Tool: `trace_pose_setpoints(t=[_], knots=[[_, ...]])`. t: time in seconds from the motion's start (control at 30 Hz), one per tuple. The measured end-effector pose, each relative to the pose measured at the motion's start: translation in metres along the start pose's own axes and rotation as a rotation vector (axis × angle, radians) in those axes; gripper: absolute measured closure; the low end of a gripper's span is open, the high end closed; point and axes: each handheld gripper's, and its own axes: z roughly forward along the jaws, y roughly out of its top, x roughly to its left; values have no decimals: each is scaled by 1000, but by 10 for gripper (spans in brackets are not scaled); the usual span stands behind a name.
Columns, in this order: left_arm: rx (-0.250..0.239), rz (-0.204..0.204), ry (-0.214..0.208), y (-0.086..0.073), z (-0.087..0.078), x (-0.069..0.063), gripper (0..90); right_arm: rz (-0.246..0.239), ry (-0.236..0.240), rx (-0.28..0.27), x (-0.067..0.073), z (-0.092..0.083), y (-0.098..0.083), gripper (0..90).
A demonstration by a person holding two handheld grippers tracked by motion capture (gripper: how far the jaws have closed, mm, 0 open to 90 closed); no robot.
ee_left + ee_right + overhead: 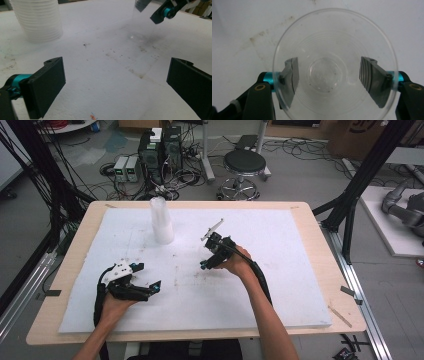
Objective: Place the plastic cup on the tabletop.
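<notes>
In R gripper [329, 82]: unmarked clear cup [334, 67]

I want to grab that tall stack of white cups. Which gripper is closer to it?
Right, narrowly. The right gripper, holding a clear cup, sits beside the stack of cups; the left gripper, fingers open, waits nearer the person.

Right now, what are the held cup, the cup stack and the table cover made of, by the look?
Held cup: thin clear plastic, glossy; the jaws show through its ribbed wall. Cup stack: likely the same plastic, milky where the nested rims layer up. Table cover: white, matte, grainy and stained, probably foam board, on a pale wood-look tabletop.
</notes>
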Motion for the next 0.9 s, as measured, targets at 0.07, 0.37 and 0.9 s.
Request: trace_pose_setpoints(t=[0.07, 0.37, 0.9], knots=[[0, -1, -1, 0, 0, 0, 19, 5, 2, -26, 1, 2, -2, 331], [0, -1, -1, 0, 0, 0, 20, -5, 2, -22, 1, 3, -1, 334], [-2, 1, -6, 0, 0, 0, 19, 3, -9, -47, 2, 4, -14, 177]])
